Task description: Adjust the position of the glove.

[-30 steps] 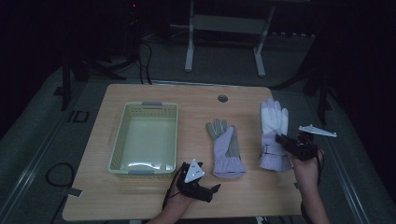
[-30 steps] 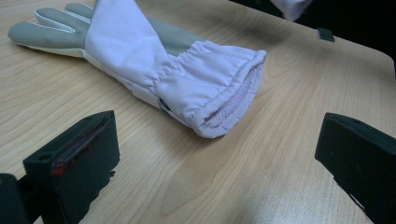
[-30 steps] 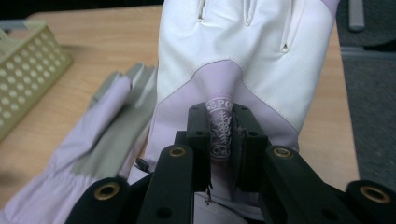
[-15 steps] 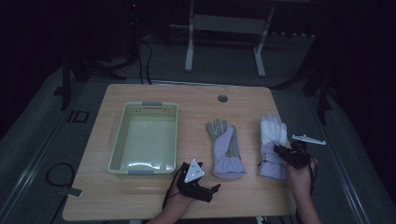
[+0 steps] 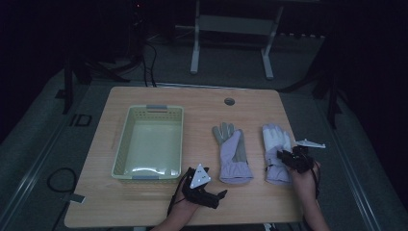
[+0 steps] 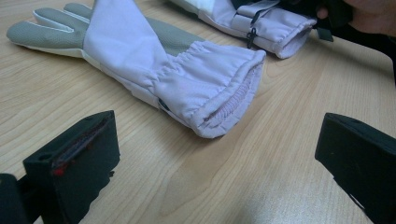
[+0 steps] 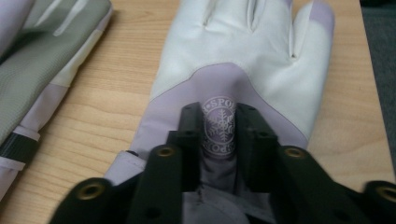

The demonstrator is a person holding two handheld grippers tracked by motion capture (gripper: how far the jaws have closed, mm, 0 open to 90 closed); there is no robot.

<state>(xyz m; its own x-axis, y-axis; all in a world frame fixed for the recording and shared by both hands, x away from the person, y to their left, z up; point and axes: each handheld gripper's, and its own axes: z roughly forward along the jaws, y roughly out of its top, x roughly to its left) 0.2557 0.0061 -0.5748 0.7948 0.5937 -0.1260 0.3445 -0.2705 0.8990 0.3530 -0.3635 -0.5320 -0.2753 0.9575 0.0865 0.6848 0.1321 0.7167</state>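
Note:
Two lilac winter gloves lie side by side on the wooden table. The left glove shows a grey palm. The right glove has a white back with a snowflake badge. My right gripper rests low over this glove's wrist. Its jaws have just been opening; they stand a little apart, with the badge fabric between them and lying slack. My left gripper stands open on the table, its jaws wide apart in front of the left glove's cuff, touching nothing.
A pale green plastic basket with nothing in it stands on the left half of the table. A round cable hole sits near the far edge. Dark floor, cables and a metal stand lie beyond the table.
My right hand has come down and toward the near edge with the right glove. That glove now lies flat lower on the table. The left gripper has stayed put.

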